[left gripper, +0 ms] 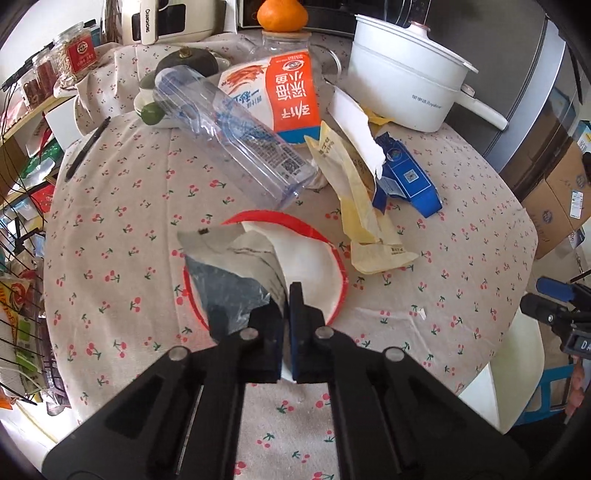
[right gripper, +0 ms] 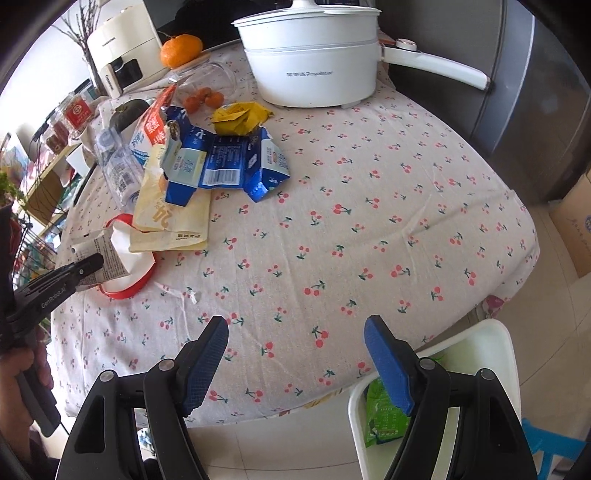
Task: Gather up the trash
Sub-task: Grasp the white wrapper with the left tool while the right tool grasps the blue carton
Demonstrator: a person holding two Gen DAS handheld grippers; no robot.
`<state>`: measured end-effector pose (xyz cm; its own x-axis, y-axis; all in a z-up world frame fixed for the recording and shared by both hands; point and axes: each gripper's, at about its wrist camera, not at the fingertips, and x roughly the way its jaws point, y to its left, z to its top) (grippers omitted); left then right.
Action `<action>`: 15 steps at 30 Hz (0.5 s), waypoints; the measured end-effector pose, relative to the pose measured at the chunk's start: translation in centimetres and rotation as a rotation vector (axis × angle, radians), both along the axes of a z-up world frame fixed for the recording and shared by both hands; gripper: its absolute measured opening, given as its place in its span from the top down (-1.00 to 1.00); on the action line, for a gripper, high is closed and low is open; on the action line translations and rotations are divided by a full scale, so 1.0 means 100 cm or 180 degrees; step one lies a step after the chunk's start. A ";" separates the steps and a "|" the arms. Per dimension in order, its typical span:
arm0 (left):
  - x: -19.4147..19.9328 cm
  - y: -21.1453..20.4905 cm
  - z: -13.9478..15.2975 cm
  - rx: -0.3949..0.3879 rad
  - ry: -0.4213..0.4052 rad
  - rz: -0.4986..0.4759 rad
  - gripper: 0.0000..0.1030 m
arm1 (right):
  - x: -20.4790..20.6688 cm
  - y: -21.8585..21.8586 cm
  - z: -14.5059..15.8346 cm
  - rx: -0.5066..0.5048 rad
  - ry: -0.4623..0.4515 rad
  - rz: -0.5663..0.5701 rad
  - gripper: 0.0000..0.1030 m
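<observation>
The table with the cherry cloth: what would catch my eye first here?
Probably the heap of litter at the far left of the cherry-print tablecloth: a clear plastic bottle lying on its side, a torn blue carton and a yellow pouch. Nearer, the left gripper pinches a crumpled silver wrapper over a red-rimmed lid. Behind stands a big white pot.

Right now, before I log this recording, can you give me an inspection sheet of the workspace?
Surface: round table under a cherry-print cloth.
Job's things: silver wrapper over a red-rimmed paper plate; clear bottle; yellow pouch; blue carton; white bin holding a green packet.
Clutter: white pot, orange, pen.
Grippers: left gripper shut on the wrapper; right gripper open, empty.
Cables: nothing seen on the table.
Surroundings: cardboard boxes, cluttered shelf.
</observation>
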<state>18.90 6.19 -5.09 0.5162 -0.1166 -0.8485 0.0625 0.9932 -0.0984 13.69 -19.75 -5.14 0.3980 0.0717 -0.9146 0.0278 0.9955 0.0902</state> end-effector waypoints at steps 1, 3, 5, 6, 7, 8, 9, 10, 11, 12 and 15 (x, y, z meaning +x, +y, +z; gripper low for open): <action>-0.002 0.003 0.002 -0.0024 -0.0012 0.0002 0.97 | 0.004 0.004 0.003 -0.0032 -0.0036 0.0017 -0.51; -0.005 0.015 0.005 -0.0095 -0.0025 0.0036 0.98 | 0.014 0.012 0.010 -0.0063 -0.0111 0.0049 -0.51; -0.010 0.026 0.010 -0.0172 -0.0055 0.0074 0.98 | 0.026 0.025 0.016 -0.0028 -0.0181 0.0114 -0.51; -0.011 0.033 0.011 -0.0216 -0.0077 0.0093 0.98 | 0.033 0.032 0.018 -0.0029 -0.0217 0.0146 -0.51; -0.014 0.039 0.014 -0.0280 -0.0101 0.0118 0.98 | 0.041 0.040 0.019 -0.0033 -0.0257 0.0183 -0.51; -0.017 0.044 0.018 -0.0348 -0.0129 0.0143 0.98 | 0.048 0.047 0.021 -0.0023 -0.0303 0.0216 -0.51; -0.020 0.048 0.023 -0.0408 -0.0162 0.0160 0.98 | 0.056 0.054 0.021 -0.0001 -0.0336 0.0246 -0.50; -0.023 0.051 0.027 -0.0452 -0.0201 0.0167 0.98 | 0.064 0.061 0.020 0.0026 -0.0355 0.0266 -0.50; -0.027 0.055 0.032 -0.0491 -0.0244 0.0174 0.98 | 0.072 0.067 0.019 0.0061 -0.0375 0.0273 -0.50; -0.030 0.058 0.036 -0.0523 -0.0284 0.0184 0.98 | 0.079 0.073 0.018 0.0096 -0.0395 0.0278 -0.49; -0.037 0.067 0.047 -0.0604 -0.0370 0.0227 0.98 | 0.100 0.089 0.010 0.0163 -0.0414 0.0299 -0.39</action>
